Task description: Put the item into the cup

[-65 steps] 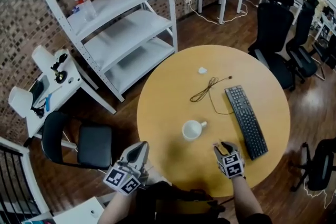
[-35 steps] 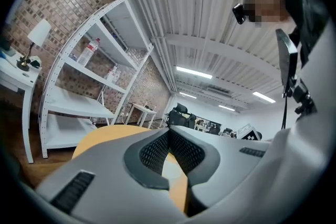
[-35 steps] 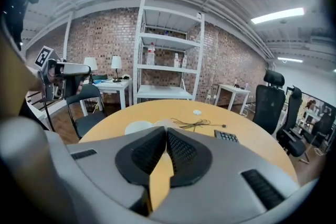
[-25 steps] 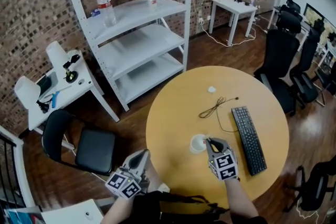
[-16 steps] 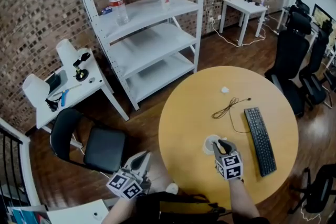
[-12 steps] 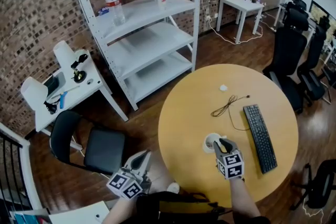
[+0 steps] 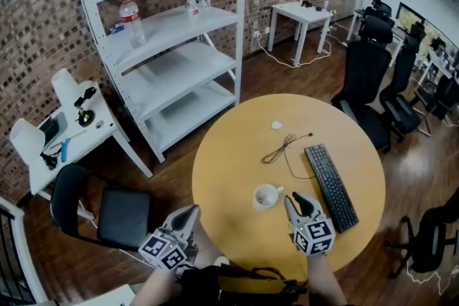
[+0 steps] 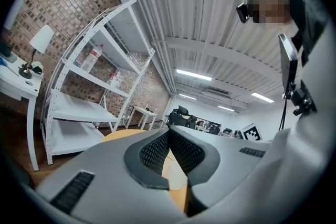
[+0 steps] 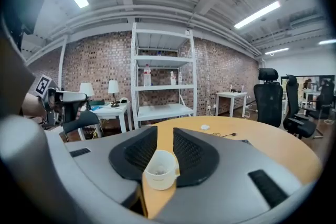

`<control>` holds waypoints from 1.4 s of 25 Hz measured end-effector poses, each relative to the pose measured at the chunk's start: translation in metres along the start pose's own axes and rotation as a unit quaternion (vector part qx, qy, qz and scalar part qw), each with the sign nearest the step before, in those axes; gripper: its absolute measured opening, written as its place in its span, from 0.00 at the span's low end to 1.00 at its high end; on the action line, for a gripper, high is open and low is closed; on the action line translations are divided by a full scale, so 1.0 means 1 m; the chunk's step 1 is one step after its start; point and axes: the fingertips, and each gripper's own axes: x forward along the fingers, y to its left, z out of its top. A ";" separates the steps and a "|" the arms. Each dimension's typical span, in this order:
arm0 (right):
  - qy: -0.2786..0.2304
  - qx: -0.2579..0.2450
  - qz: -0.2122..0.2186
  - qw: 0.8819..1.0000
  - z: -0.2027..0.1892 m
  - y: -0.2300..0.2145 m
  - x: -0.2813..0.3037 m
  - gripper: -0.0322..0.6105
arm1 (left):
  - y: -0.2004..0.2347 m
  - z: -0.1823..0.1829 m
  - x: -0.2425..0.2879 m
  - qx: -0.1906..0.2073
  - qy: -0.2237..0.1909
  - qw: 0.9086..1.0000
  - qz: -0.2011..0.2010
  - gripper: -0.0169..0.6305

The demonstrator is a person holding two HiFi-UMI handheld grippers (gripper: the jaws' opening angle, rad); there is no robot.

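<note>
White ceramic cup upright on the round wooden table, a little toward 6 o'clock of its centre. Long axis vertical, mouth up, handle toward 3 o'clock. Holds something pale at the bottom, too blurred to name.

Right gripper at 4 o'clock of the cup, near but not touching, jaws apart, aimed at the cup with the pads clear of it. Left gripper off the table edge at 8 o'clock, jaws together on nothing.

Black keyboard at 3 o'clock of the cup, dark cable at 12 o'clock, small white object beyond.

Round about: brick wall, white shelf rack, black office chairs, wooden floor.

Against half a second earlier: right gripper no longer over the cup's rim, drawn back toward 5 o'clock, whole cup in sight.
</note>
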 end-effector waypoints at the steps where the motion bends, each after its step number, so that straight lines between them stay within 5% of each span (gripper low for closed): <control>1: -0.014 0.000 -0.007 1.000 0.004 -0.006 -0.012 0.20 | -0.004 -0.001 0.006 0.002 0.000 1.000 -0.007 0.02; 14: -0.110 0.030 -0.140 0.984 0.005 -0.091 -0.156 0.19 | -0.081 -0.017 0.076 0.014 0.010 0.994 -0.104 0.02; 22: -0.183 0.092 -0.163 0.965 0.003 -0.107 -0.190 0.12 | -0.105 -0.033 0.084 0.000 0.031 0.991 -0.127 0.02; 35: -0.147 0.092 -0.159 0.972 -0.007 -0.107 -0.189 0.06 | -0.106 -0.020 0.088 0.002 0.020 0.993 -0.118 0.02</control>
